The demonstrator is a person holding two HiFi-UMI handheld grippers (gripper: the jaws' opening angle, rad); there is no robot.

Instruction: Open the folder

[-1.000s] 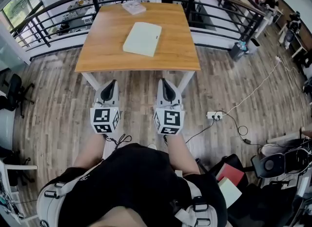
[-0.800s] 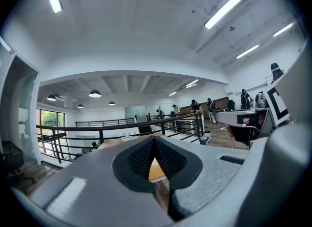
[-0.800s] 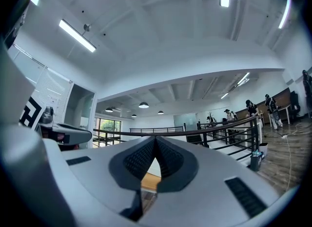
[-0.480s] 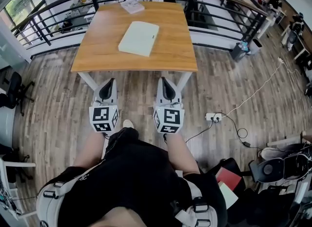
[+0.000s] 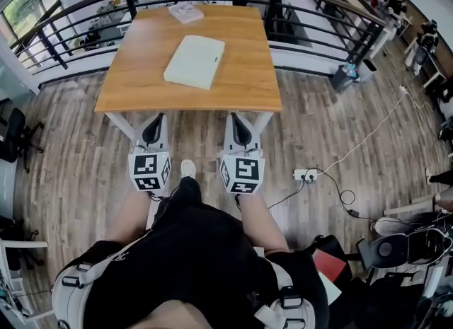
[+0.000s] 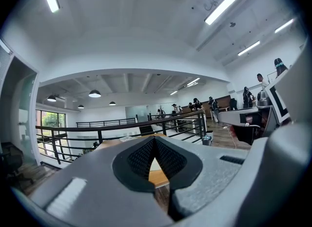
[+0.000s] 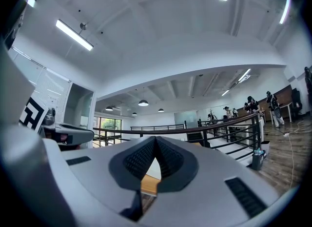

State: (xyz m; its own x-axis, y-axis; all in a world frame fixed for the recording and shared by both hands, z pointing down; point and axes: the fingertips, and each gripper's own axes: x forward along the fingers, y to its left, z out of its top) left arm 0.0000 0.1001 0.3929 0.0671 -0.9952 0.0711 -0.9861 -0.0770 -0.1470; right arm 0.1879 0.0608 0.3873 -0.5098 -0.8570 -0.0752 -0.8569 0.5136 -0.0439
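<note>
A pale cream folder (image 5: 195, 61) lies shut and flat near the middle of the wooden table (image 5: 134, 83) in the head view. My left gripper (image 5: 153, 124) and right gripper (image 5: 239, 124) hang side by side just short of the table's near edge, both shut with nothing in them. They point level toward the table. In the left gripper view the black pads (image 6: 146, 156) meet, and a strip of the table (image 6: 158, 176) shows below them. The right gripper view shows its pads (image 7: 165, 158) closed too, above the table edge (image 7: 148, 186).
A small stack of papers (image 5: 185, 12) sits at the table's far edge. A black railing (image 5: 297, 16) rings the table's back and sides. A white power strip (image 5: 304, 175) and cable lie on the wood floor at right. People stand far off (image 7: 251, 105).
The table and folder have slid down and left in the head view as I step closer. Both grippers sit nearer the table's front edge. A shoe now shows between them.
</note>
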